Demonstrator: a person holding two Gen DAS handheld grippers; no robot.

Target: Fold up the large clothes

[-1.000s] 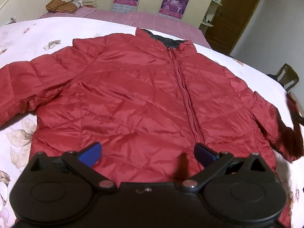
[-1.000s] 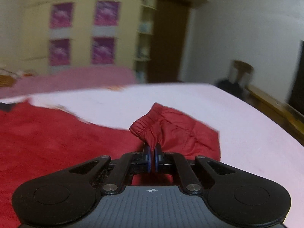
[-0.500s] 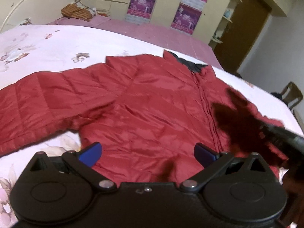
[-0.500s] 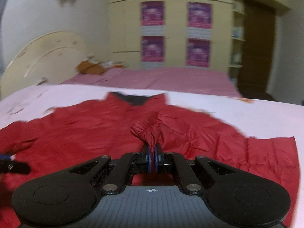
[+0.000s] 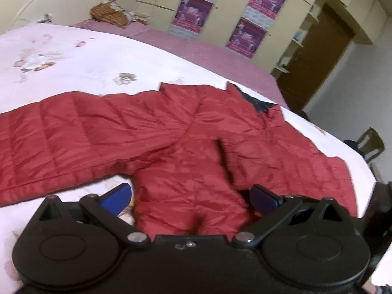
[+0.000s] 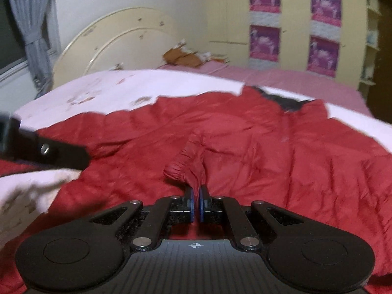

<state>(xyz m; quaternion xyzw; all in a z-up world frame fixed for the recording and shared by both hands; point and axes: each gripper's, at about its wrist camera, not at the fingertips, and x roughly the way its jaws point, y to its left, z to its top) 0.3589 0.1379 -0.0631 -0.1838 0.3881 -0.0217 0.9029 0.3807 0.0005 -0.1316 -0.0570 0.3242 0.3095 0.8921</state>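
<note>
Deep red quilted jacket (image 5: 186, 147) with a dark grey collar lining, spread on a pale pink bed sheet (image 5: 73, 56) dotted with faded brown flowers, black tools with blue pads (image 5: 117, 193), purple posters (image 6: 264, 17) on cream wardrobe doors.

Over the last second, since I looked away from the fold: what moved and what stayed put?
The right gripper, shut on the sleeve cuff, carried it from out beside the jacket across onto its front, folding that sleeve over the body. The left gripper stayed open, holding nothing, above the lower part. The other sleeve still lies spread on the bedspread.
</note>
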